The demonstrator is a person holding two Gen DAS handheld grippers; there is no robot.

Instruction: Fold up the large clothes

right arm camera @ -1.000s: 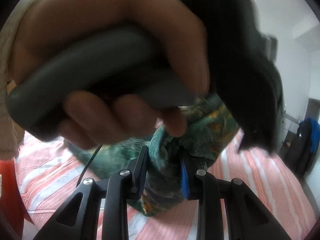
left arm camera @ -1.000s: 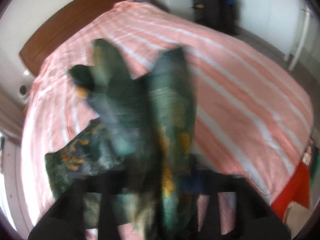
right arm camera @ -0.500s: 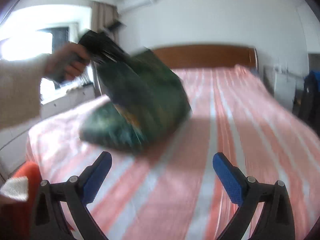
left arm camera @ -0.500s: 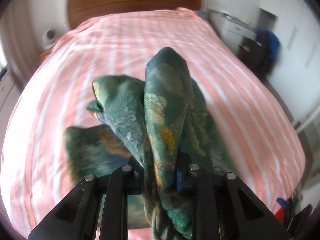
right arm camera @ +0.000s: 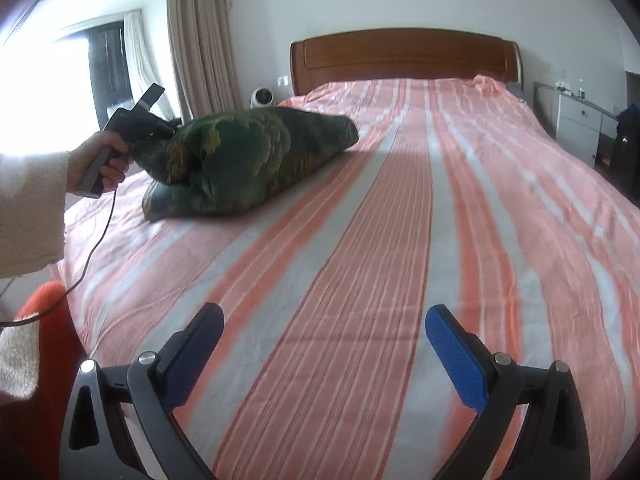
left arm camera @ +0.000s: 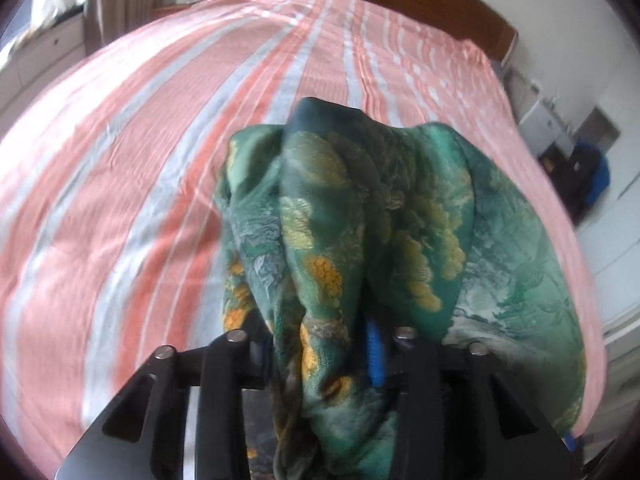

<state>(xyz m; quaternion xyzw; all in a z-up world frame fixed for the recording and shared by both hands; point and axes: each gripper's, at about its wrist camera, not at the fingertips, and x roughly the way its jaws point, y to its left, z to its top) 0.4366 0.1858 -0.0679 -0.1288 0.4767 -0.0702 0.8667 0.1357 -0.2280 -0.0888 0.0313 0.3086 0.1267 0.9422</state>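
Note:
A green garment with yellow print (left arm camera: 360,240) is bunched in my left gripper (left arm camera: 320,344), which is shut on it; the cloth drapes over both fingers and hides their tips. In the right wrist view the same garment (right arm camera: 248,160) rests as a lump on the left side of the striped bed (right arm camera: 400,220), with the left gripper's body (right arm camera: 132,124) in the person's hand beside it. My right gripper (right arm camera: 324,340) is open and empty, low over the near end of the bed, well apart from the garment.
The bed has a pink and white striped cover (left arm camera: 140,140) and a wooden headboard (right arm camera: 404,56). A white nightstand (right arm camera: 576,116) and dark clothes (right arm camera: 628,148) stand at the right. A window and curtain (right arm camera: 196,32) are at the left. An orange object (right arm camera: 40,320) is near the bed's left corner.
My right gripper let go of the garment, opened wide and drew back. The left gripper swung the bunched garment out over the left part of the bed and lowered it.

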